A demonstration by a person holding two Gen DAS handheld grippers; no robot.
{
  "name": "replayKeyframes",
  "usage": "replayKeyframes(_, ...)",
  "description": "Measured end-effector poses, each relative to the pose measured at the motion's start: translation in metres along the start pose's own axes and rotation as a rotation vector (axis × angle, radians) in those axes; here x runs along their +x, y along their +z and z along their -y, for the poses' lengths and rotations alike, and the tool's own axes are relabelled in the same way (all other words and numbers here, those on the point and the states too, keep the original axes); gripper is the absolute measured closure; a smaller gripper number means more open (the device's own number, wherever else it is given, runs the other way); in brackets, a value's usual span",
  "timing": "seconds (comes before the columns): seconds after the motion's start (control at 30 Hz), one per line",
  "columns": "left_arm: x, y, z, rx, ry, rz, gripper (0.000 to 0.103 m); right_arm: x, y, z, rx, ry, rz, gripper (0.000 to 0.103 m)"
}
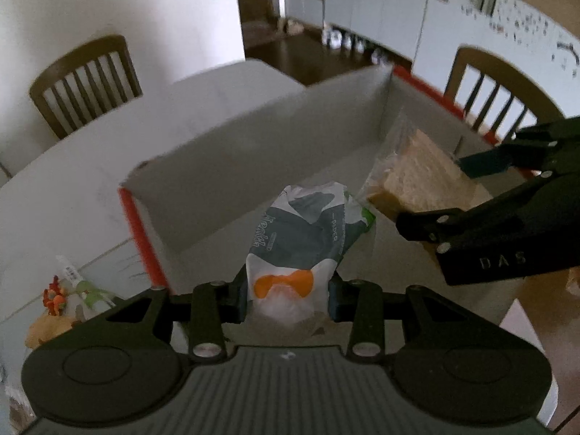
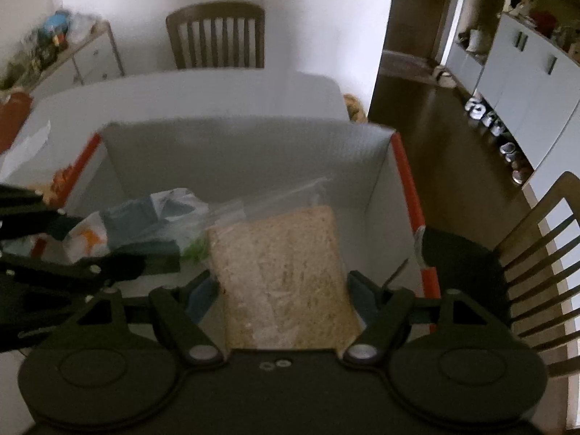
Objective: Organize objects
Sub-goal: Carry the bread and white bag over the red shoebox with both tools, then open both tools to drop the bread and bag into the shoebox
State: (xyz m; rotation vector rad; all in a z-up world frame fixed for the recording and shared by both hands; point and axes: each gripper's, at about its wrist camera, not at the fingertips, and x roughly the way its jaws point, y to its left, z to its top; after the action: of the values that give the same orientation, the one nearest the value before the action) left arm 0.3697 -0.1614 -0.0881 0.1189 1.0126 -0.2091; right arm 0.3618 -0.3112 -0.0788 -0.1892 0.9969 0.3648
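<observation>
Both grippers hang over the open box (image 2: 250, 152): left gripper (image 1: 286, 299) jaws clamped on the printed packet (image 1: 301, 239), right gripper (image 2: 282, 297) jaws on the bagged bread (image 2: 282, 272), long axes pointing straight ahead into it.

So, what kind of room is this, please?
Probably a home dining room: a white table with wooden chairs around it, and pale cupboards along the wall beyond a doorway.
</observation>
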Motion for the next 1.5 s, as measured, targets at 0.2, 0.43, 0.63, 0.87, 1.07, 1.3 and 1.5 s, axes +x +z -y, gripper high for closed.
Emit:
replayKeyframes(0.2,0.022,0.004,0.012,0.067,0.028,-0.09,0.063,0.017,-0.001,-0.003,-0.031,0.003,-0.066,0.026)
replayKeyframes(0.43,0.035,0.003,0.017,0.092,0.017,-0.151,0.061,0.028,-0.004,-0.005,-0.041,0.011,-0.106,0.026)
replayKeyframes(0.63,0.037,0.005,0.019,0.12,0.029,-0.15,0.057,0.026,-0.006,-0.001,-0.044,0.039,-0.104,0.026)
replayKeyframes(0.87,0.017,0.002,0.025,0.149,0.021,-0.099,0.039,0.001,-0.008,0.008,-0.039,0.071,-0.051,0.026)
replayKeyframes(1.07,-0.01,0.0,0.023,0.115,-0.001,-0.029,0.023,-0.026,-0.008,0.019,-0.025,0.1,0.008,0.025)
replayKeyframes(1.3,-0.06,-0.01,0.02,0.072,-0.045,0.104,0.023,-0.067,-0.011,0.027,-0.012,0.122,0.088,0.024)
replayKeyframes(1.5,-0.087,-0.014,0.011,0.023,-0.044,0.182,0.023,-0.09,-0.013,0.018,-0.016,0.128,0.142,0.024)
